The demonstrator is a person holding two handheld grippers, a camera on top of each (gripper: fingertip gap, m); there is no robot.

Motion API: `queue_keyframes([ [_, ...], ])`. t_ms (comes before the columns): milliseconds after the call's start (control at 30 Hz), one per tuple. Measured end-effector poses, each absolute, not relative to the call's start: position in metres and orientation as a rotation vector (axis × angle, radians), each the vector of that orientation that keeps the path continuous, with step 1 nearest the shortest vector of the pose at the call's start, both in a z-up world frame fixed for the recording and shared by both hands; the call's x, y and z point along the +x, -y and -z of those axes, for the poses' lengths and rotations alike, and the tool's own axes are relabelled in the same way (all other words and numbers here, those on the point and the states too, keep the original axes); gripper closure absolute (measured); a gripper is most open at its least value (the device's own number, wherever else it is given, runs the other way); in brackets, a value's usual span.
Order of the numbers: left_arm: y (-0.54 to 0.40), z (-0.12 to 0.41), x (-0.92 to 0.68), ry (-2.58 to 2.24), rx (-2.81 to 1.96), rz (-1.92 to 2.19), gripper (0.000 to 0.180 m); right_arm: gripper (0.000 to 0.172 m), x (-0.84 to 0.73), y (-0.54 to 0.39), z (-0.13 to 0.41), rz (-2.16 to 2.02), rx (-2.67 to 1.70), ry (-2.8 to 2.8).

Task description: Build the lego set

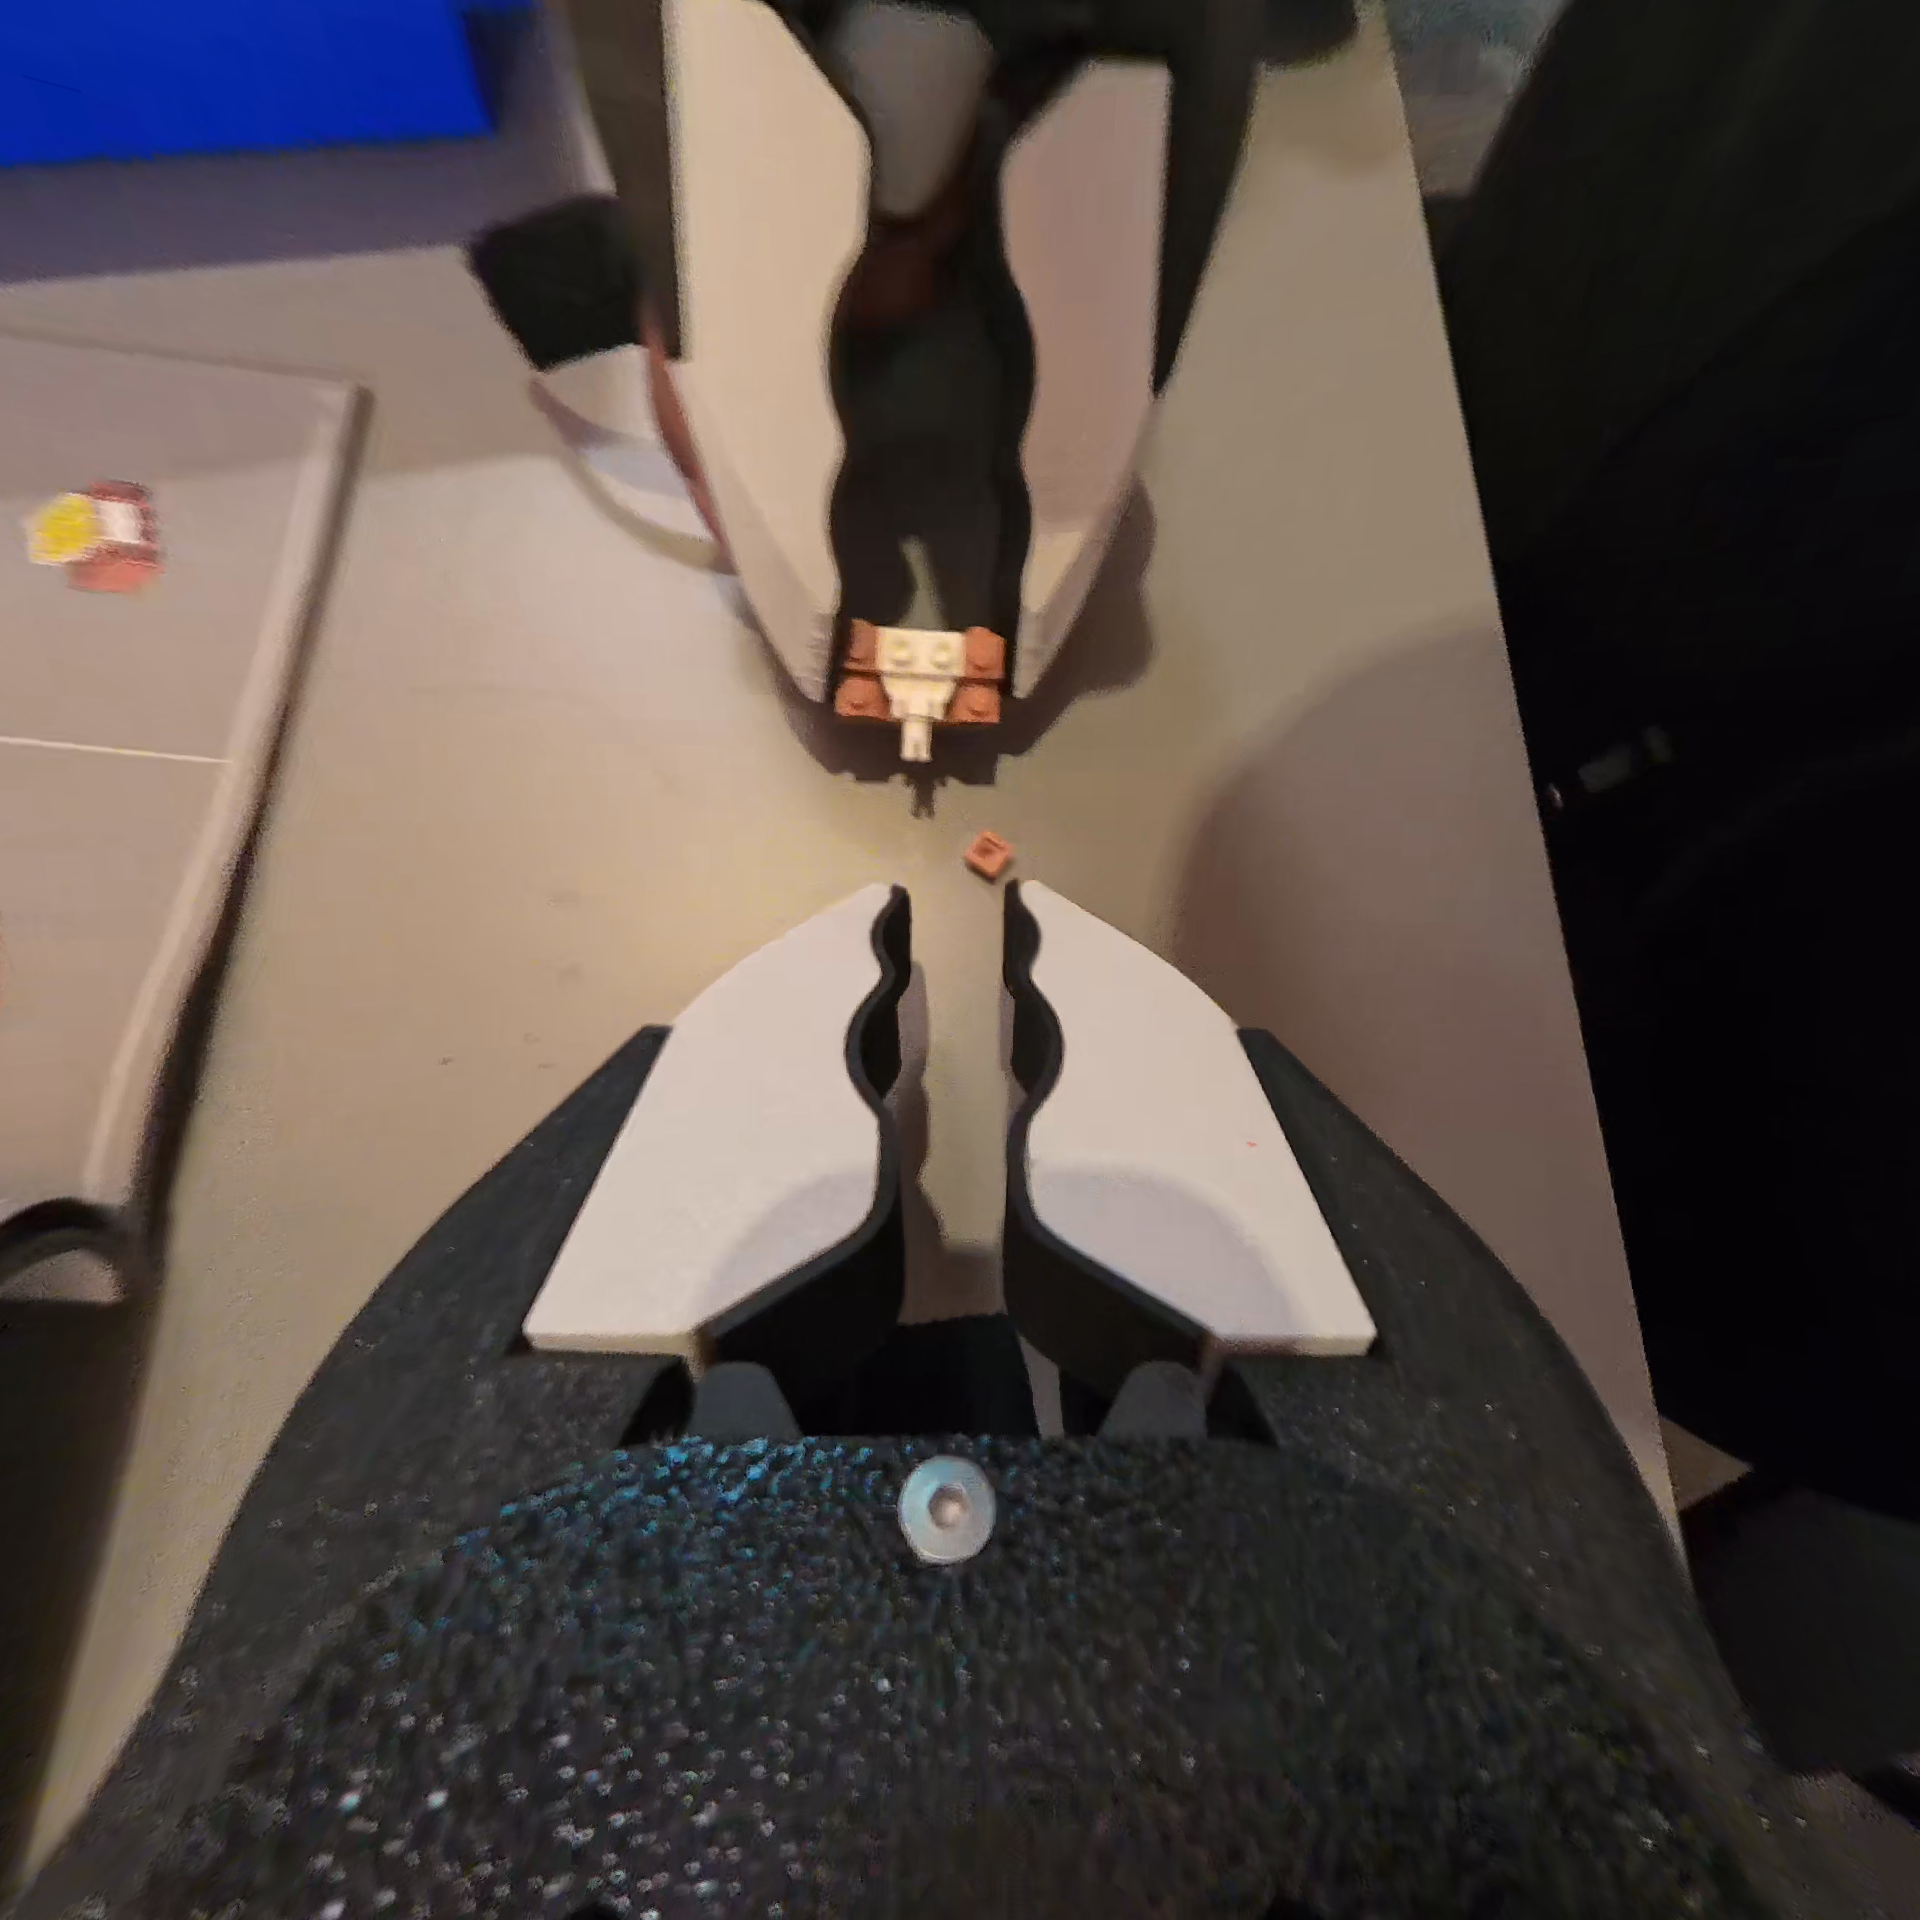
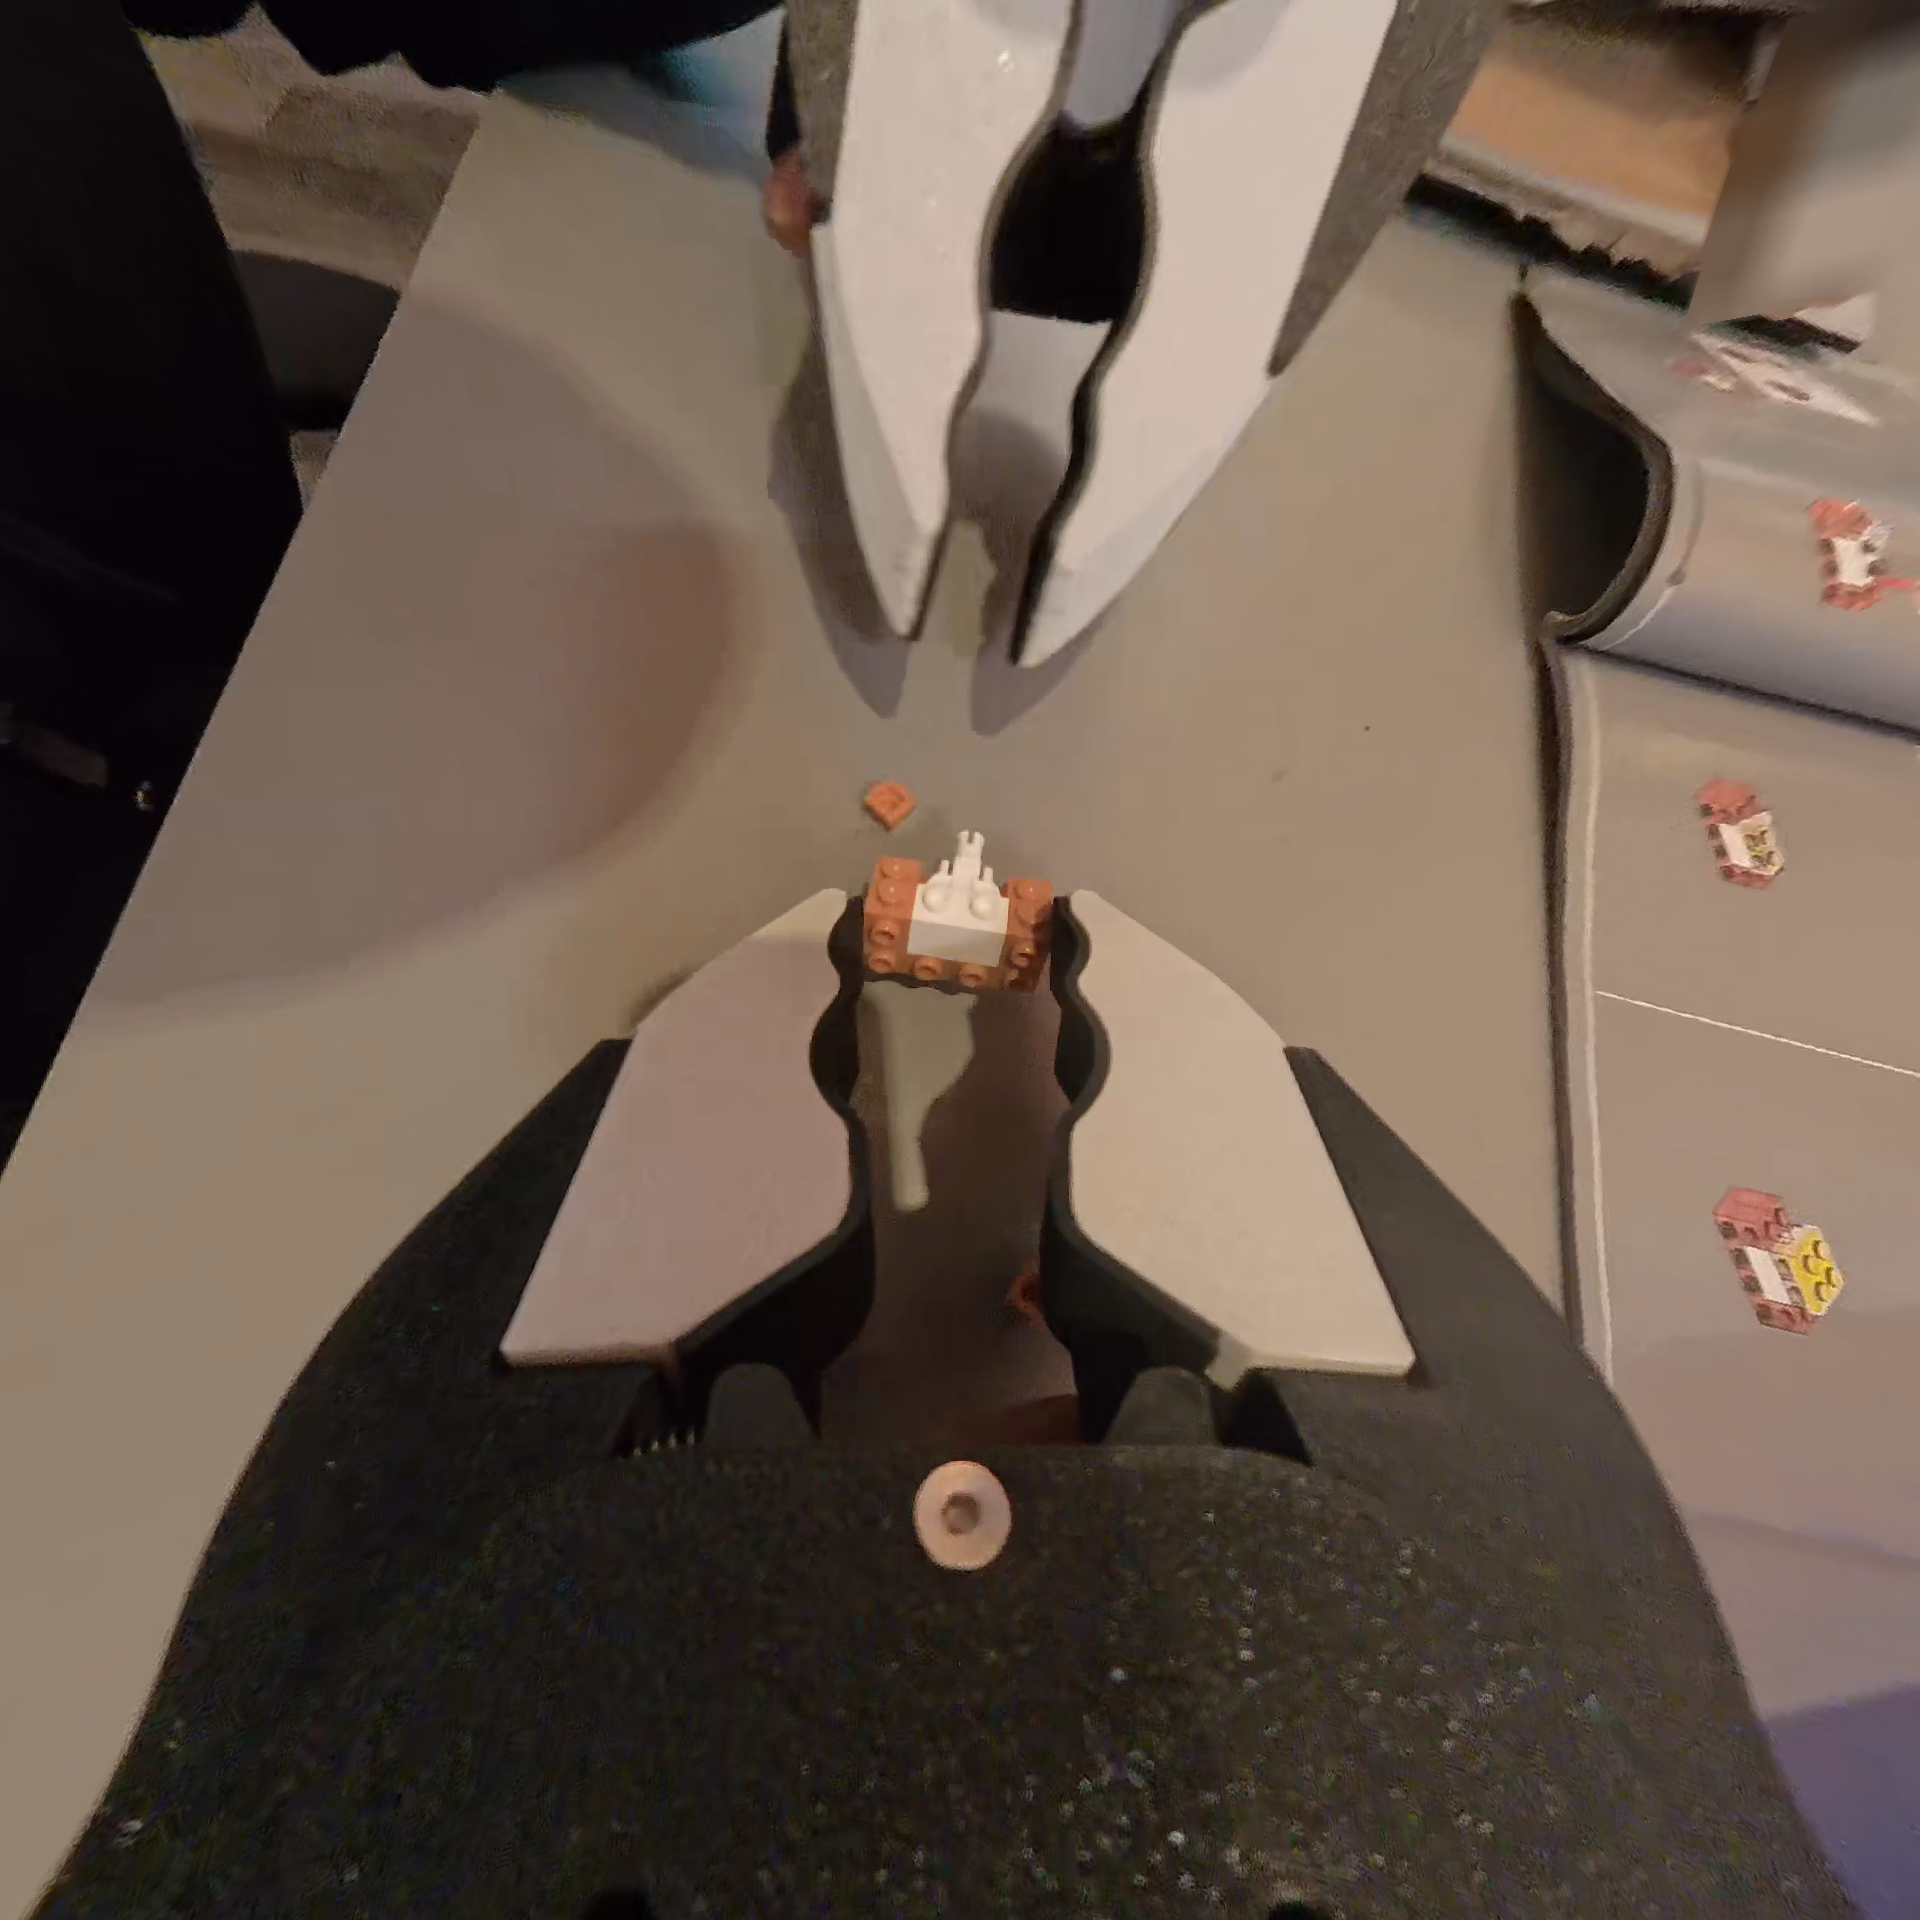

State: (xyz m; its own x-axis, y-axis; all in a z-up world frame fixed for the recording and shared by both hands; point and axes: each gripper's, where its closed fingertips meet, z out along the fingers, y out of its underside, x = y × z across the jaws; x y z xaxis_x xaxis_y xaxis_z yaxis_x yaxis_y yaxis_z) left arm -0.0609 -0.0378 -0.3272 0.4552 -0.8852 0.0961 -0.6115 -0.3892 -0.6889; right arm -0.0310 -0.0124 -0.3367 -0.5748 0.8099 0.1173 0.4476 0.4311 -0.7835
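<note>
My right gripper (image 2: 956,940) is shut on a small brick assembly (image 2: 951,930), brown studded bricks with a white piece on top whose thin clip points forward. It holds it just above the grey table (image 2: 520,727). The left wrist view shows the same assembly (image 1: 920,681) between the right gripper's fingertips. My left gripper (image 1: 956,904) is open with nothing between its pads, facing the right gripper. A tiny brown square piece (image 1: 992,854) lies loose on the table just ahead of its right fingertip. That piece also shows in the right wrist view (image 2: 888,802), between the two grippers.
An open instruction booklet (image 2: 1745,935) with printed brick pictures lies at the right; it shows at the left in the left wrist view (image 1: 156,727). A blue box (image 1: 239,83) stands at the far left. The table edge and dark floor (image 1: 1714,727) run along the right. Across from one pair of fingers to the other is roughly 5 cm.
</note>
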Motion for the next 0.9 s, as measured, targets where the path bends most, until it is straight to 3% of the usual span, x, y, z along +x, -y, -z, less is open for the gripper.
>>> queue_keyframes([
  [667,0.036,0.356,-0.039,-1.355,-2.113,0.553,0.173,0.137,-0.027,0.013,0.35,-0.927,-1.084,2.297],
  [900,0.015,0.315,-0.049,-0.929,-2.025,0.893,0.173,0.133,-0.033,0.0,0.338,-0.844,-0.91,2.186],
])
